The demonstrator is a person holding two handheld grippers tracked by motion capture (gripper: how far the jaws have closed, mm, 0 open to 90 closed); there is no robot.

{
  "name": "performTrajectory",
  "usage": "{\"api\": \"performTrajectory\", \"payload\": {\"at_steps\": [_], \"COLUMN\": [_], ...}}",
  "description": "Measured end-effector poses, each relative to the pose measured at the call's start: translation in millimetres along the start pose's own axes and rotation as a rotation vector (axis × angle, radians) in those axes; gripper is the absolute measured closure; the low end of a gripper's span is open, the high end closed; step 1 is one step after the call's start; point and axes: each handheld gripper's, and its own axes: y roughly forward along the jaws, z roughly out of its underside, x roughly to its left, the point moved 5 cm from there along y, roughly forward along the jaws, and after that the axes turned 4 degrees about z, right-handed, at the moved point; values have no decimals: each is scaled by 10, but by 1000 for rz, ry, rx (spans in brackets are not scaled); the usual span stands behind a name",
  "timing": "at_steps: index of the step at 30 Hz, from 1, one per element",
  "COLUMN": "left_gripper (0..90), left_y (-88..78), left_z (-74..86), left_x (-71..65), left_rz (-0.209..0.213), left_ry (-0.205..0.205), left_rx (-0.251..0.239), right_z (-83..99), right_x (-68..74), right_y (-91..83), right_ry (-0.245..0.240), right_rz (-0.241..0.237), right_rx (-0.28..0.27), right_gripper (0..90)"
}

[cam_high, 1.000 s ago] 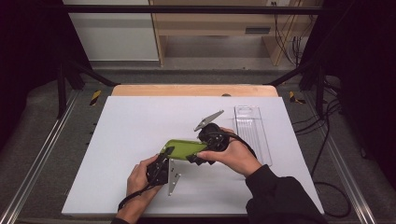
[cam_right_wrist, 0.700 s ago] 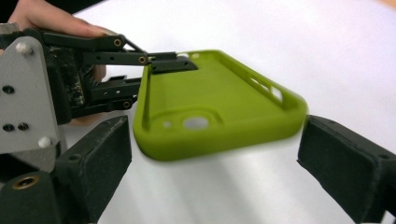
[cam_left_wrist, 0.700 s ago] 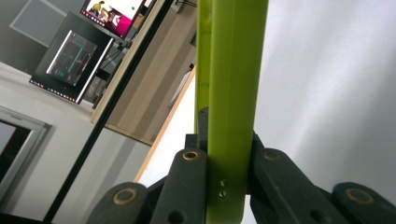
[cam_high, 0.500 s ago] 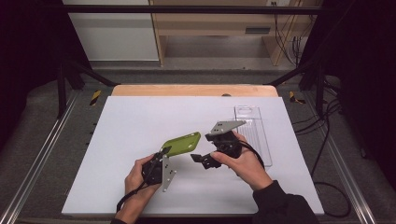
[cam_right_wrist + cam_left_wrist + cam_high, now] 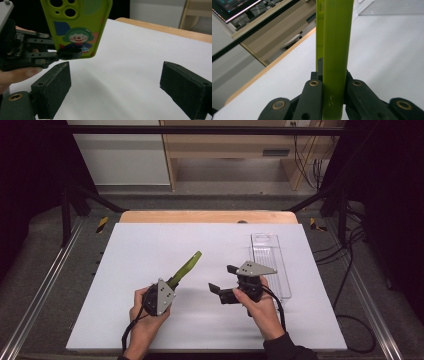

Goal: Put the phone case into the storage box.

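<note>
A lime-green phone case (image 5: 186, 268) with a cartoon clown print (image 5: 77, 37) is held off the white table (image 5: 150, 240); it stands edge-on in the high view. My left gripper (image 5: 172, 282) is shut on the case's lower end (image 5: 334, 50), one jaw on each face. My right gripper (image 5: 222, 278) sits to the right of the case and apart from it. Its jaws have just been opening and now stand wide, with nothing between the pads (image 5: 53, 87). In the right gripper view the left gripper (image 5: 67, 53) clamps the case's bottom edge.
A clear plastic tray (image 5: 270, 262) lies on the table just right of the right hand. A wooden strip (image 5: 210, 216) runs along the table's far edge. Black frame posts and cables stand around the table.
The right gripper has let go of the case, opened, and moved right and down. The left gripper has kept the case and turned it from flat to edge-on.
</note>
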Motion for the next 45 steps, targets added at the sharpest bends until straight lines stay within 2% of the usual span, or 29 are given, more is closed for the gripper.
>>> {"api": "performTrajectory", "payload": {"at_steps": [3, 4, 6, 7, 8, 10, 12, 13, 14, 17, 22, 23, 24, 25, 26, 28, 32, 34, 40, 44, 45], "left_gripper": [859, 859, 859, 859, 859, 859, 859, 859, 859, 859, 859, 859, 859, 859, 859, 859, 859, 859, 859, 859, 859], "left_y": [-32, -41, -57, -63, -63, -67, -78, -85, -88, -85, -53, -42, -42, -34, -34, -43, -32, -29, -45, -41, -44], "left_z": [12, 19, 37, 43, 43, 41, 15, -2, -17, -38, -5, 8, 8, 5, 5, -1, -2, 0, -38, -61, -77], "left_x": [33, 43, 70, 87, 87, 87, 75, 69, 59, 7, -26, -29, -29, -29, -29, -26, -37, -50, -78, -108, -120], "left_rz": [22, 28, 42, 59, 59, 81, 131, 145, 152, 182, 213, 230, 230, 242, 242, 261, 283, 295, 330, 349, 369], "left_ry": [-70, -93, -131, -170, -170, -206, -279, -296, -300, -318, -351, -377, -377, -401, -401, -432, -464, -470, -496, -489, -497], "left_rx": [-22, -29, -35, -49, -49, -62, -97, -109, -113, -118, -113, -116, -116, -124, -124, -134, -141, -140, -159, -162, -175], "right_z": [4, 4, -11, -12, -10, -10, -13, -14, -16, -56, -103, -108, -111, -116, -116, -144, -185, -232, -306, -370, -378], "right_x": [21, 21, 58, 71, 84, 98, 107, 112, 121, 188, 281, 289, 299, 304, 304, 320, 368, 424, 532, 591, 599], "right_y": [30, 30, 59, 71, 83, 93, 108, 114, 118, 124, 136, 144, 149, 154, 154, 161, 166, 164, 150, 151, 158], "right_ry": [6, 6, 30, 24, 23, 22, 21, 20, 24, 57, 67, 69, 78, 81, 81, 90, 85, 66, 48, 40, 39], "right_rz": [28, 28, 40, 52, 64, 72, 118, 139, 148, 125, 102, 103, 104, 105, 105, 106, 104, 107, 98, 89, 88], "right_rx": [-64, -64, -103, -108, -108, -114, -125, -127, -131, -152, -154, -154, -152, -153, -153, -162, -173, -176, -185, -197, -198], "right_gripper": [97, 97, 86, 81, 76, 73, 62, 62, 62, 53, 41, 40, 39, 38, 38, 37, 36, 35, 34, 29, 28]}}
